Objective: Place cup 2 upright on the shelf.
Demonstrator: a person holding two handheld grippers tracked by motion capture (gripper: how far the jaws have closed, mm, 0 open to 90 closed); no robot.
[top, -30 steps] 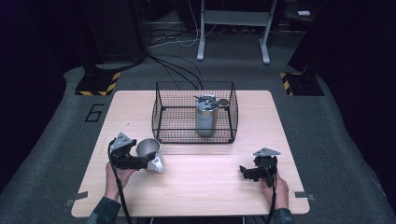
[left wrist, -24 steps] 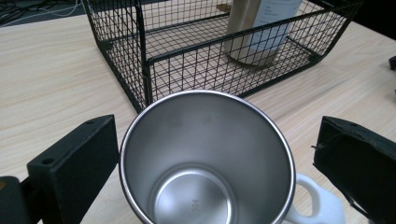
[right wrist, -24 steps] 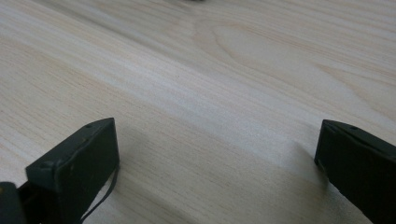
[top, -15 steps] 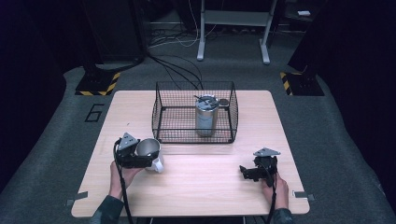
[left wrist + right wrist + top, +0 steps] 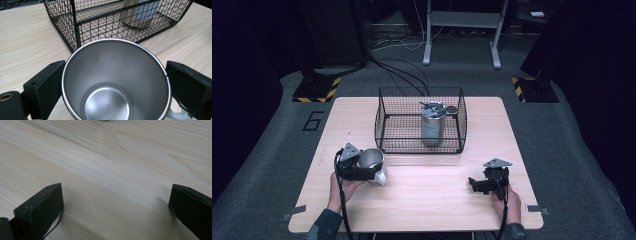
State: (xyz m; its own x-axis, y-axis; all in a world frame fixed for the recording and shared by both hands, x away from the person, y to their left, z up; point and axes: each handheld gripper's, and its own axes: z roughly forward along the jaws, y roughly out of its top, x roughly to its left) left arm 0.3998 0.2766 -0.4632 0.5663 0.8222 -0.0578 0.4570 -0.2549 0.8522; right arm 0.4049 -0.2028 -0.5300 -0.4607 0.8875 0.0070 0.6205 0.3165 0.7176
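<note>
My left gripper (image 5: 364, 172) is shut on a steel cup (image 5: 371, 161) with a white handle, held over the table's left front. In the left gripper view the cup (image 5: 116, 82) opens towards the camera, its inside bare, and both jaws press its sides. A black wire basket (image 5: 419, 122) stands at the table's middle back, just beyond the cup, with a tall steel tumbler (image 5: 432, 123) upright inside it. My right gripper (image 5: 475, 184) rests at the right front, open, with bare wood between its jaws (image 5: 115, 202).
The wooden table (image 5: 422, 200) has free room across its front middle. The basket's near corner (image 5: 75, 27) is close ahead of the cup. Cables and a metal stand's legs (image 5: 462, 35) lie on the floor behind.
My left gripper with the cup has shifted slightly, tilting the cup's mouth more upward. The right gripper has stayed put.
</note>
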